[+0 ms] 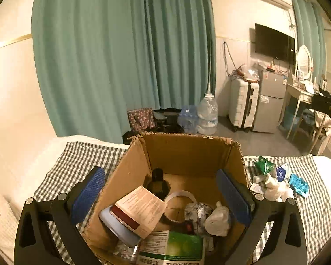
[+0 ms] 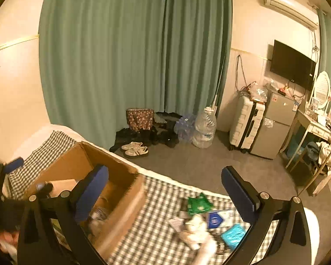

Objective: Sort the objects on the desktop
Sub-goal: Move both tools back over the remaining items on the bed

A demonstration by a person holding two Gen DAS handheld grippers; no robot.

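An open cardboard box (image 1: 187, 152) stands on a checked cloth (image 1: 77, 161). It holds a dark bottle (image 1: 157, 183), a red-and-white carton (image 1: 141, 209), a tape roll (image 1: 181, 196), a green-and-white pack (image 1: 176, 247) and other items. My left gripper (image 1: 160, 174) hangs open over the box with nothing between its pads. In the right wrist view, my right gripper (image 2: 164, 172) is open and empty above the cloth, between the box (image 2: 121, 176) and a loose pile. That pile has a green packet (image 2: 198, 204), a blue-and-white carton (image 2: 216, 219), a turquoise pack (image 2: 234, 235) and crumpled white material (image 2: 196, 227).
Beyond the cloth's far edge the floor drops away, with shoes (image 2: 135, 149), a large water bottle (image 2: 204, 130), a white suitcase (image 2: 246, 123) and a small fridge (image 2: 273, 125). A green curtain (image 2: 132, 55) hangs behind. A dressing table (image 2: 315, 130) stands at the right.
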